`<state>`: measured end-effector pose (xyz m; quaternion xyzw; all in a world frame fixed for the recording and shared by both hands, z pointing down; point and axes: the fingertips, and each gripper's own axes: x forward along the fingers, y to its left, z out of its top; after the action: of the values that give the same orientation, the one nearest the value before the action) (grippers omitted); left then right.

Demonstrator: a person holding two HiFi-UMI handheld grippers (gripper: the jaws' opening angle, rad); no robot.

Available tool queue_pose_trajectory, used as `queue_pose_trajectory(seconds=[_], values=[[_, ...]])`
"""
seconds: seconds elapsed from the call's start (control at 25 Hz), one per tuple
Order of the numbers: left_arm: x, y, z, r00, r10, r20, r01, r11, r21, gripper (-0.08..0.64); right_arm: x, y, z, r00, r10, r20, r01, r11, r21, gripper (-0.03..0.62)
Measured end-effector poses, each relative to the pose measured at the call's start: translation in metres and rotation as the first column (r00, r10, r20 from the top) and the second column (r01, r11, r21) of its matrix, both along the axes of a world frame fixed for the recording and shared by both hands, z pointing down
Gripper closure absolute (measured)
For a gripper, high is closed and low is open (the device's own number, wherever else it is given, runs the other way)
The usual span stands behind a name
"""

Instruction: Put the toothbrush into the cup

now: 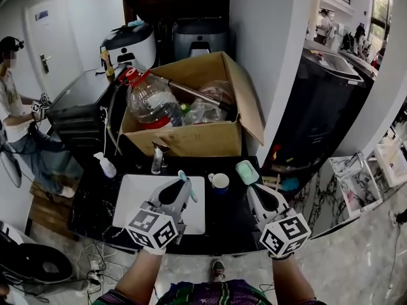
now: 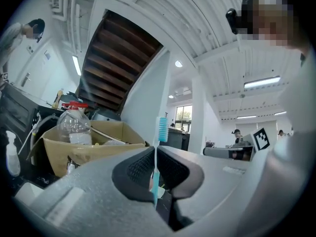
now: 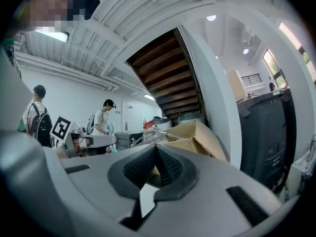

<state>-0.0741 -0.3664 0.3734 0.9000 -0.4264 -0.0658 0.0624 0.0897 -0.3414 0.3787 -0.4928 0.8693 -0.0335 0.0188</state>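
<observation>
Dark worktop [image 1: 229, 224] below me, cardboard box [image 1: 191, 138] behind. Toothbrush [image 2: 159, 147] is clamped in my left claw [image 2: 156, 154], bristles poking past the tips, over the white tray [image 1: 137, 199]. Cup [image 1: 219, 182] stands near, to its right. Right claw [image 3: 156, 154] is closed on nothing. Risk: the thin handle may pivot as I tilt, clip the rim and topple the cup.
</observation>
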Motion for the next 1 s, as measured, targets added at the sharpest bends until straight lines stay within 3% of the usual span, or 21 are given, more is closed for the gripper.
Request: queue_pose_trajectory(seconds=[0.8, 1.0], values=[[0.084, -0.115, 0.061, 0.999, 0.042, -0.021, -0.044, 0.992, -0.121, 0.537, 0.027, -0.054, 0.043, 0.999, -0.046, 0.013, 0.047, 0.996, -0.081, 0.589], [0.104, -0.142, 0.091, 0.998, 0.058, 0.016, -0.055, 0.983, -0.173, 0.537, 0.035, -0.071, 0.052, 0.998, -0.06, 0.015, 0.061, 0.993, -0.102, 0.59]])
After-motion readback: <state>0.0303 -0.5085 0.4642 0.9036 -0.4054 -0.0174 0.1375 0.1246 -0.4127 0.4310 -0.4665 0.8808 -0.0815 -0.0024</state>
